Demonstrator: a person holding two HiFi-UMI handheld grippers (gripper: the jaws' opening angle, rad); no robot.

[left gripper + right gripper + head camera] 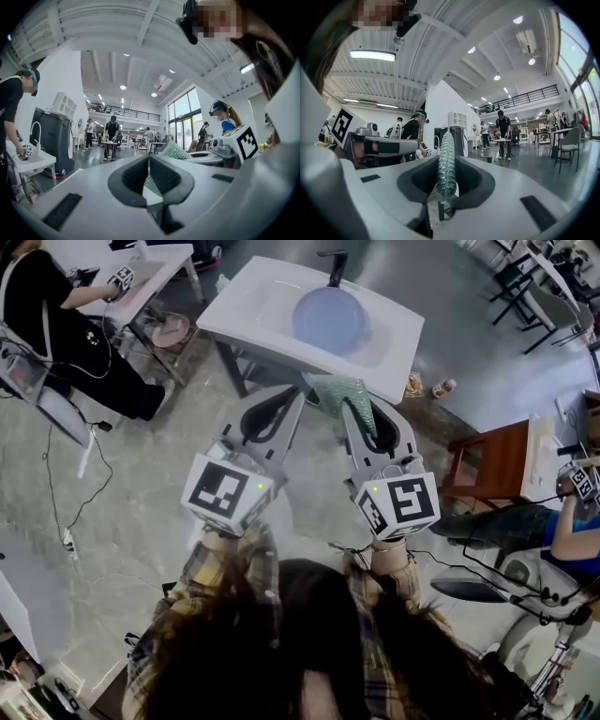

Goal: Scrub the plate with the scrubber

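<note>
A pale blue plate (328, 320) lies in the white sink (246, 307), under a dark faucet (335, 266). Both grippers are held up side by side in front of the sink, short of its near edge and away from the plate. My right gripper (352, 411) is shut on a green textured scrubber (339, 392), which stands upright between its pads in the right gripper view (446, 165). My left gripper (296, 397) is shut with nothing between its jaws (148, 161). From the left gripper view the scrubber (174, 151) shows just to the right.
The sink stands on a dark-legged frame over a grey floor. A person works at a white table (155, 273) at the far left. A wooden chair (497, 460) is at the right, small bottles (441, 387) lie beside the sink, and cables (70, 512) trail on the floor.
</note>
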